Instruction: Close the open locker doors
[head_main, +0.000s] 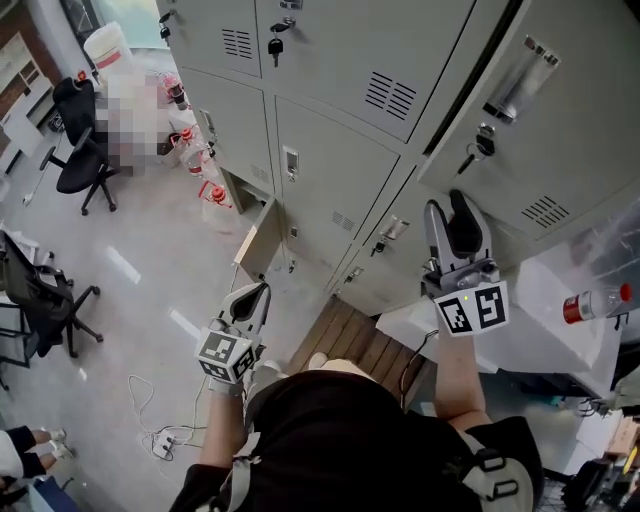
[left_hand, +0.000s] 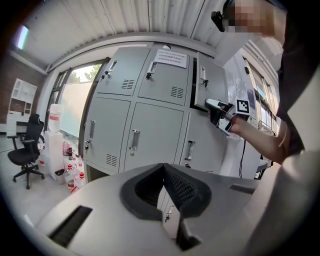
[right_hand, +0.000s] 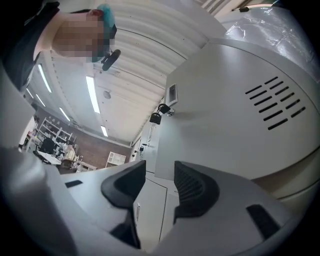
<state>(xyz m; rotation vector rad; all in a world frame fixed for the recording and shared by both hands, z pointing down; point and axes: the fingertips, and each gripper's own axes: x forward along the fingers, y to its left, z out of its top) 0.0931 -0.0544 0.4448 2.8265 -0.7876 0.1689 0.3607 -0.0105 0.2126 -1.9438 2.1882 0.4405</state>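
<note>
Two hand-held grippers in frame, both facing the grey locker bank (head_main: 330, 170).

Right hand-held gripper (head_main: 446, 203): raised at the bank's right end, up against the face of the upper door (head_main: 520, 110).
- That door stands ajar, swung out from the bank, with a dark gap down its hinge-side edge.
- Jaws apart, nothing between them. The right gripper view shows only the door's grey panel (right_hand: 240, 115) beyond the pads.
- Cannot tell whether the pads touch the panel.
- Vent slots (right_hand: 275, 102) sit on the door above and right of the jaws. Keys (head_main: 480, 145) hang from its lock.
- From the left gripper view the same gripper (left_hand: 214, 107) sits at the door's lower edge (left_hand: 204, 82).

Left hand-held gripper (head_main: 258, 292): held low, out in front of the bank's bottom row and well apart from it.
- Jaws together at the tips, empty (left_hand: 163, 167).
- It touches nothing.

Low door (head_main: 257, 240): at the foot of the bank, left of centre, a panel juts out toward the floor. It looks like a bottom door left open.

The other doors across the bank sit flush.

Surroundings, relative to the bank:
- Off its left end are bottles (head_main: 200, 165) with red caps on the floor (head_main: 150, 300), and beyond them an office chair (head_main: 80, 140).
- A loose cable (head_main: 150, 410) lies on the floor in front of the bank.
- At its right end is a white tabletop (head_main: 520, 340) with a plastic bottle (head_main: 595, 300) lying on its side.
</note>
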